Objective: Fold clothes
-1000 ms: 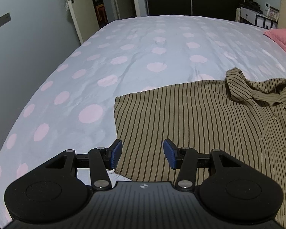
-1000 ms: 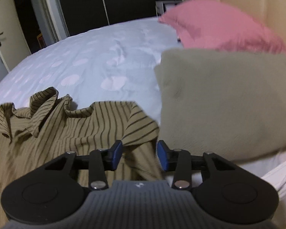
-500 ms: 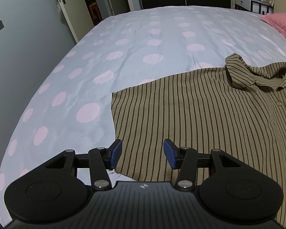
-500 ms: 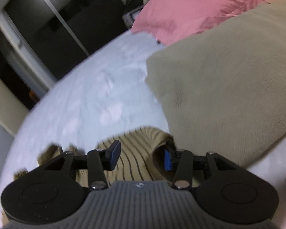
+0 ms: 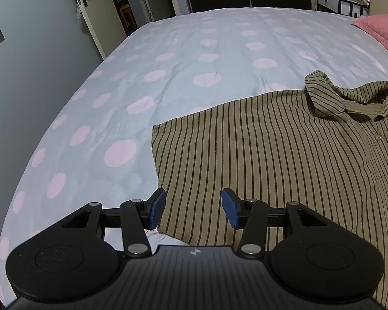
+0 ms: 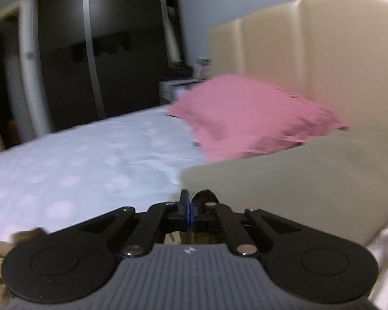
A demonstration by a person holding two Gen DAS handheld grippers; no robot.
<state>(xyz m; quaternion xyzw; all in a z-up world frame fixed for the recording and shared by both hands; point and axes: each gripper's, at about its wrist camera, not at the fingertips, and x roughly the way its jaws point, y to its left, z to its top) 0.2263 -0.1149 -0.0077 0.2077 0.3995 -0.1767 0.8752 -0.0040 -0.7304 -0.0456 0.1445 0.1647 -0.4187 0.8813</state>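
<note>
Polka-dot bedspread [image 5: 183,59] fills the frame; striped shirt [image 5: 271,155] lies lower right. Left gripper [image 5: 192,210] hovers half-open over its hem. Right gripper [image 6: 189,210] pinches striped fabric [image 6: 203,196], bottom centre.

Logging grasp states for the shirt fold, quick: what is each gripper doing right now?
Left gripper: open, jaws apart over the striped shirt hem, holding nothing.
Right gripper: shut on a fold of the striped shirt.

No readable txt or nos. anywhere (small emblems only).
</note>
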